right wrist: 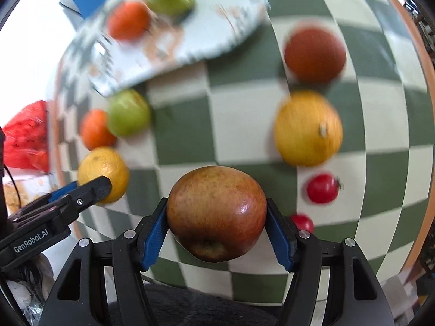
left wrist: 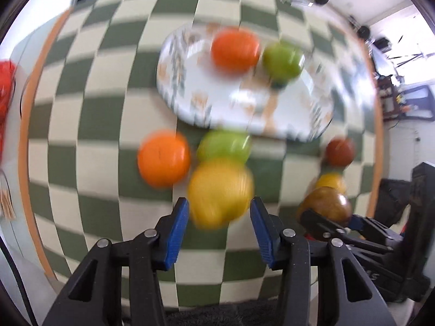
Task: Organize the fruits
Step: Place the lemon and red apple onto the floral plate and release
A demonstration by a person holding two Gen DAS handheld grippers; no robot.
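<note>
Risks first, L to R. Left hand-held gripper (left wrist: pixel 219 217) is spread around the blurred round yellow citrus fruit (left wrist: pixel 220 191); fruit sits between the blue pads, small gap each side, so prob. no contact yet. A smooth round skin could squirt out fwd if the pads close off-centre. It would then knock the green apple (left wrist: pixel 224 146) just behind it, touching or nearly so, or the glossy orange fruit (left wrist: pixel 163 159) just beside it on the left. Motion blur in both views: fast approach raises that chance.

Right hand-held gripper (right wrist: pixel 216 225) pinches a large red-brown russet apple (right wrist: pixel 216 213) across its widest part, jaws wide, pads pressed on both flanks. Looks lifted off the green-and-cream checked desk (right wrist: pixel 185 133), can't confirm. The apple is heavy-looking for its hold, so it could slip or roll on release.

Patterned white oval plate (left wrist: pixel 190 92) lies further back w/ an orange fruit (left wrist: pixel 235 50) and a green apple (left wrist: pixel 282 59) on it. Free space remains at its near side. Both grippers are near each other, so arms could clash heading to the plate together.
</note>
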